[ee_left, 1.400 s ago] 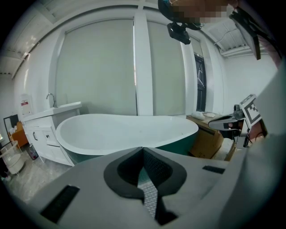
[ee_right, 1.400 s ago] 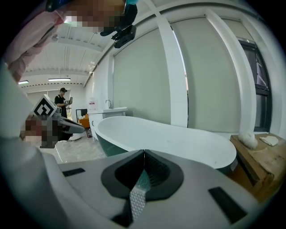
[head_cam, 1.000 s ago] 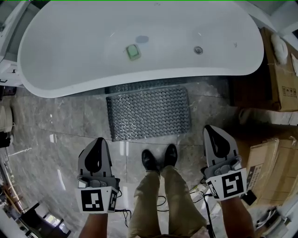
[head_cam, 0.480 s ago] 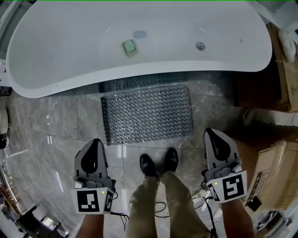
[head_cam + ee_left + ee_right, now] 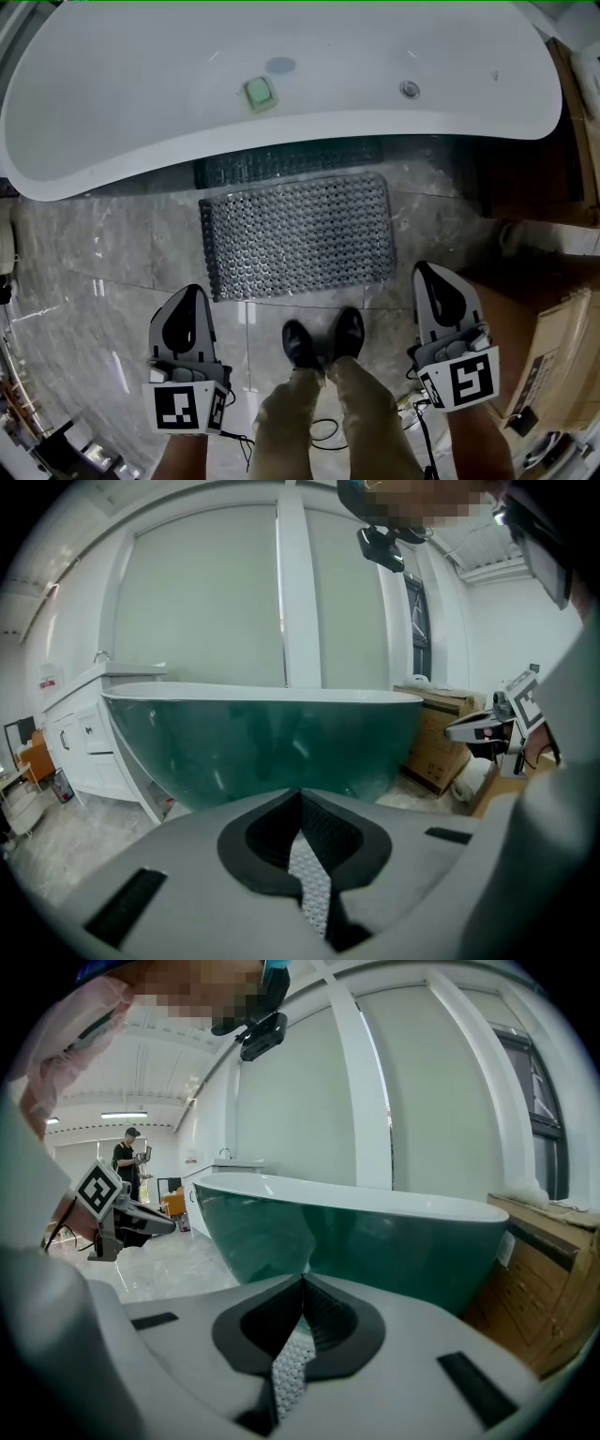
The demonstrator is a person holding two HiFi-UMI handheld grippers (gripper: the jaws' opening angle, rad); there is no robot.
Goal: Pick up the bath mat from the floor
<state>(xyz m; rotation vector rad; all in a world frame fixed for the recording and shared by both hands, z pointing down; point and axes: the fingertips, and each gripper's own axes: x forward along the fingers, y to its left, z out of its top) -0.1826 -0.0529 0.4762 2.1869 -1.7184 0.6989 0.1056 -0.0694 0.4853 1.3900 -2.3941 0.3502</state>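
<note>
Head view: grey marble tile floor (image 5: 84, 272), glossy. A white bathtub (image 5: 141, 103) spans the top and cardboard boxes (image 5: 562, 328) stand at right. The bath mat (image 5: 295, 234), a grey perforated rectangle, lies flat on the floor just before the tub, ahead of the person's shoes (image 5: 323, 339). The left gripper (image 5: 192, 294) and right gripper (image 5: 427, 274) flank the legs, clear of the mat.

Left gripper view: jaws pressed together, nothing between them. The tub's dark green outer wall is ahead, with a white cabinet (image 5: 75, 742) at left.

Right gripper view: jaws likewise together and empty. Tub ahead, boxes at right.

Against a second ago: mat and tub fill more of the head view, and both grippers sit lower. The mat lies as before.
</note>
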